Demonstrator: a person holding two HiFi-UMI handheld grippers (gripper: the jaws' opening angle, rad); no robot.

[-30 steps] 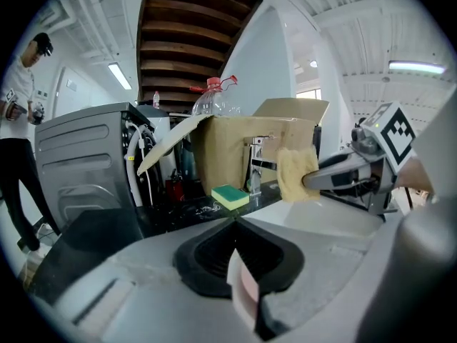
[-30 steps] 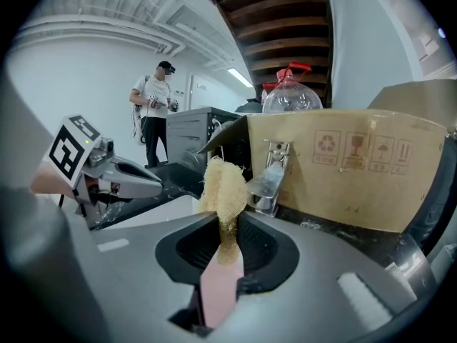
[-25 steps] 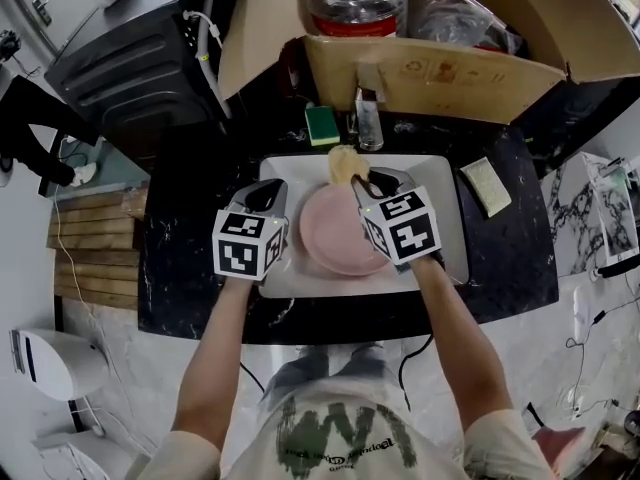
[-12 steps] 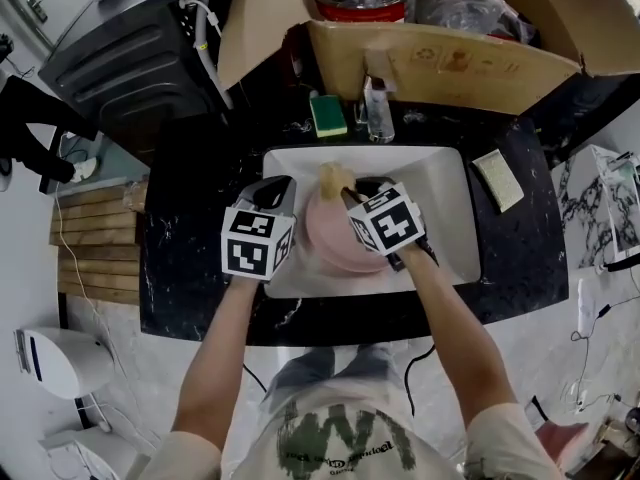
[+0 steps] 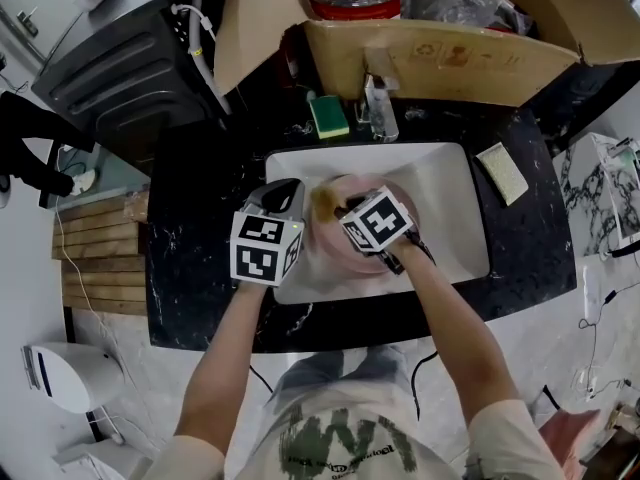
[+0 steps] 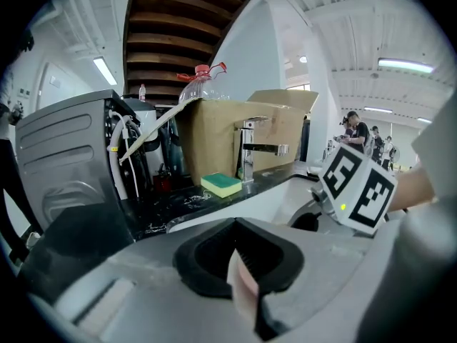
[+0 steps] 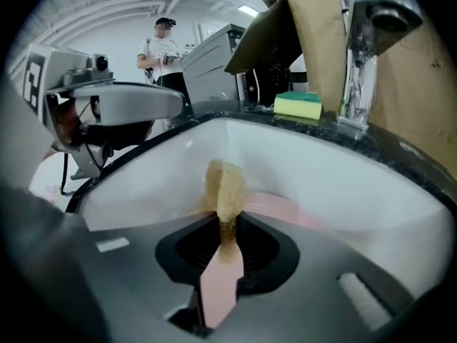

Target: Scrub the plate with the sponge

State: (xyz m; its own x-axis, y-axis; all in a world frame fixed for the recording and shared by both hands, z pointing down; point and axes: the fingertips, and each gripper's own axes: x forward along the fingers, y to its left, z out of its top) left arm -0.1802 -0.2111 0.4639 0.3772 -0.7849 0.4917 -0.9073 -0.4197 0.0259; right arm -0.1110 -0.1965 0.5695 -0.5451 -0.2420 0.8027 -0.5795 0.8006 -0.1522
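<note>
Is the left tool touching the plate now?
Touching. The left gripper view shows it: the jaws of the left tool are shut on the pink rim of the plate, with no gap on either side.

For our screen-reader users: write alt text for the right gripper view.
The right gripper has its jaws shut on a tan sponge over a pink plate in a white sink. The left gripper shows at the left; a green-and-yellow sponge lies on the black counter beside the faucet.
</note>
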